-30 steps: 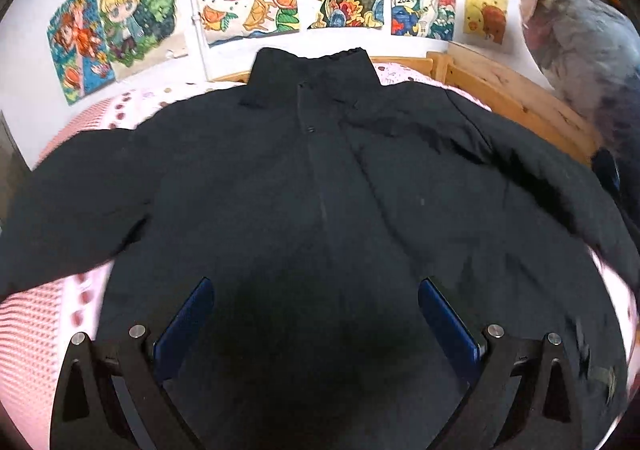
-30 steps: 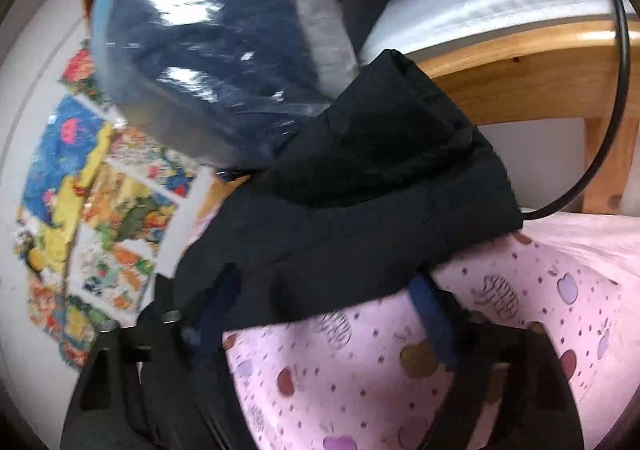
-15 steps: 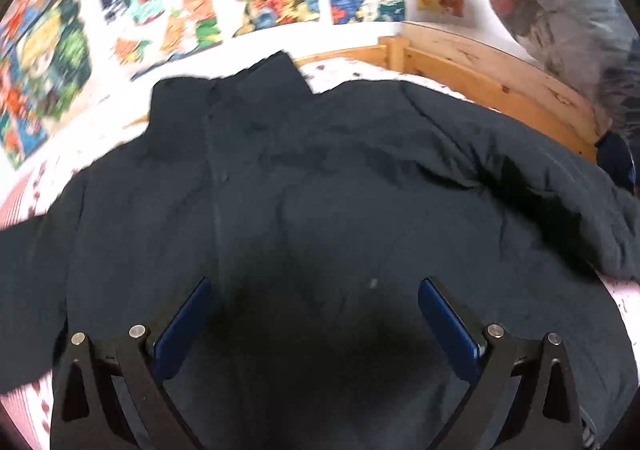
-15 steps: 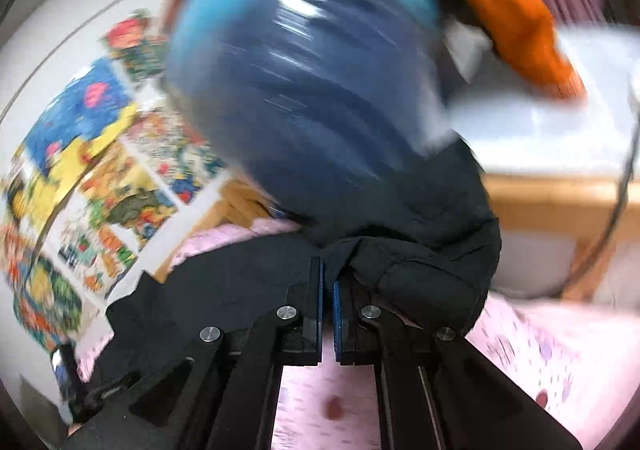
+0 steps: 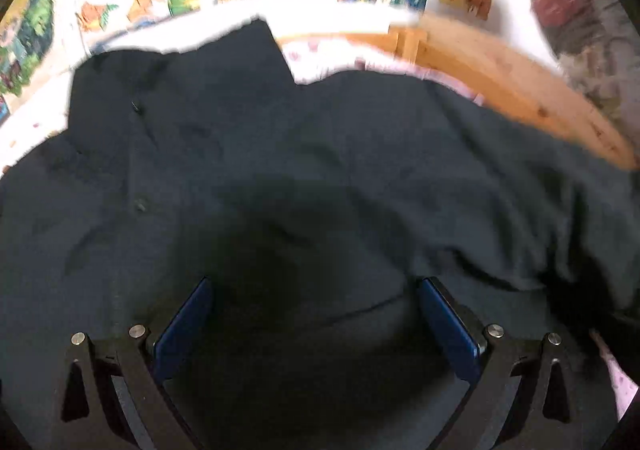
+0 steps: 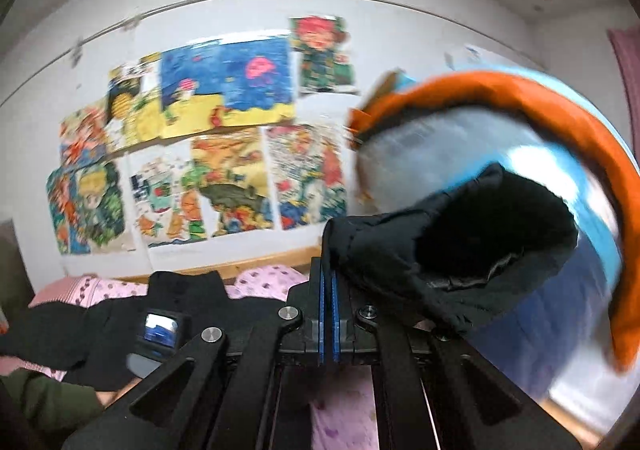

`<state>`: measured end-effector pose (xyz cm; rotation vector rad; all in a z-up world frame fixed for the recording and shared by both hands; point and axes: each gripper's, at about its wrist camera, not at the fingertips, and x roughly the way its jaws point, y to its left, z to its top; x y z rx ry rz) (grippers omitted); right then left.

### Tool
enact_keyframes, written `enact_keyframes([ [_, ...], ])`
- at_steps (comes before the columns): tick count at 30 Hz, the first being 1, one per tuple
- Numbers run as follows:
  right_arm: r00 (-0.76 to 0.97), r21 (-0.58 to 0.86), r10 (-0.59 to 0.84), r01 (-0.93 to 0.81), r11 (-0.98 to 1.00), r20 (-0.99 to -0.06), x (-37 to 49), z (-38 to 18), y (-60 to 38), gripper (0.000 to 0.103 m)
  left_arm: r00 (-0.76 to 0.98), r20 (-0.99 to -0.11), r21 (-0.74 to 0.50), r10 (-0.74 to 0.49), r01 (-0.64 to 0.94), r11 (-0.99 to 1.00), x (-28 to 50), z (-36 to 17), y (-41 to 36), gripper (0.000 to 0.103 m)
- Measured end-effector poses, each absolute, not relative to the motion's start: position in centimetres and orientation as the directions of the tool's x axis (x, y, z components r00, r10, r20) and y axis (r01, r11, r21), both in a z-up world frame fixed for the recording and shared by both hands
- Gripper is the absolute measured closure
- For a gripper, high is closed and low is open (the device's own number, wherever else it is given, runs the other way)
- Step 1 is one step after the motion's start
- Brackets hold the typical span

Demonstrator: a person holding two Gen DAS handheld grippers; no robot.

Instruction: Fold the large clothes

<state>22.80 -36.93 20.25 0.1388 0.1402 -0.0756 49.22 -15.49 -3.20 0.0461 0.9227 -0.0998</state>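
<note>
Two grippers in view, and they differ: your left gripper (image 5: 314, 314) stands spread wide, blue pads (image 5: 182, 324) well apart, hovering over the black jacket (image 5: 304, 178) with nothing between them; your right gripper (image 6: 329, 290) is clamped, pads pressed together on the jacket sleeve (image 6: 448, 254), cuff end bunched and lifted clear of the bedding. The jacket lies front up across the pink patterned bedspread (image 5: 320, 50), collar (image 5: 180, 62) toward the wall, front placket with snaps running down left of centre in the left wrist view. Fabric rumpled on the right side near the wooden bed frame (image 5: 512, 82). Children's drawings (image 6: 224, 154) taped to the white wall above the bed. Behind the raised sleeve, a blue bundle wrapped in clear plastic (image 6: 460, 170) with an orange cloth (image 6: 568, 122) draped over it, both blurred. From the right wrist view you also see the left gripper's body with its small lit screen (image 6: 160, 330) above the jacket
</note>
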Motion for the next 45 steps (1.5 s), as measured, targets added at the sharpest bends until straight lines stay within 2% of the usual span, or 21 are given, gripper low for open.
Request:
enact_keyframes([
  [4,0.991,0.063,0.034,-0.026,0.998,-0.131,24.5,22.9,-32.3,0.100,0.595,-0.794,-0.086,-0.124,0.092,0.992,49.1,-3.7,-13.8,0.000],
  [9,0.972,-0.024,0.187,-0.192,0.981,-0.142,26.5,23.3,-25.0,0.100,0.626,-0.754,-0.243,-0.199,0.016,0.970,46.2,-1.7,-6.9,0.000],
  [14,0.928,-0.076,0.329,-0.346,0.935,-0.177,27.6,21.9,-17.3,0.100,0.647,-0.752,-0.233,-0.130,-0.076,0.970,42.5,0.1,2.6,0.001],
  [20,0.843,-0.086,0.470,-0.505,0.859,-0.264,28.1,17.8,-9.4,0.100,0.705,-0.699,-0.318,-0.122,-0.154,0.935,37.0,2.4,13.4,0.001],
  [26,0.752,-0.064,0.527,-0.595,0.801,-0.397,28.0,11.7,-3.9,0.100,0.741,-0.646,-0.431,-0.185,-0.153,0.889,32.0,2.5,19.6,0.001],
  [31,0.669,-0.061,0.500,-0.630,0.775,-0.550,28.9,5.5,-1.0,0.100,0.749,-0.609,-0.510,-0.262,-0.116,0.852,30.6,1.9,20.5,0.001],
  [35,0.502,-0.039,0.429,-0.682,0.730,-0.751,29.9,-0.4,1.0,0.100,0.718,-0.636,-0.515,-0.283,-0.122,0.849,30.8,0.5,20.2,0.001],
  [38,0.421,-0.008,0.414,-0.710,0.705,-0.807,29.7,-1.5,1.3,0.097,0.690,-0.653,-0.519,-0.313,-0.108,0.848,31.2,-0.3,19.3,0.001],
  [41,0.372,0.064,0.476,-0.731,0.679,-0.797,27.9,-1.1,-1.0,0.084,0.651,-0.687,-0.506,-0.324,-0.108,0.856,31.8,-1.2,18.3,0.002],
  [43,0.346,0.122,0.524,-0.736,0.666,-0.779,26.6,-0.5,-2.8,0.052,0.618,-0.713,-0.501,-0.332,-0.116,0.858,32.1,-2.0,18.0,0.002],
  [45,0.358,0.131,0.538,-0.729,0.671,-0.763,24.8,-0.3,-5.1,0.043,0.588,-0.741,-0.484,-0.323,-0.136,0.864,32.7,-2.7,17.5,0.002],
])
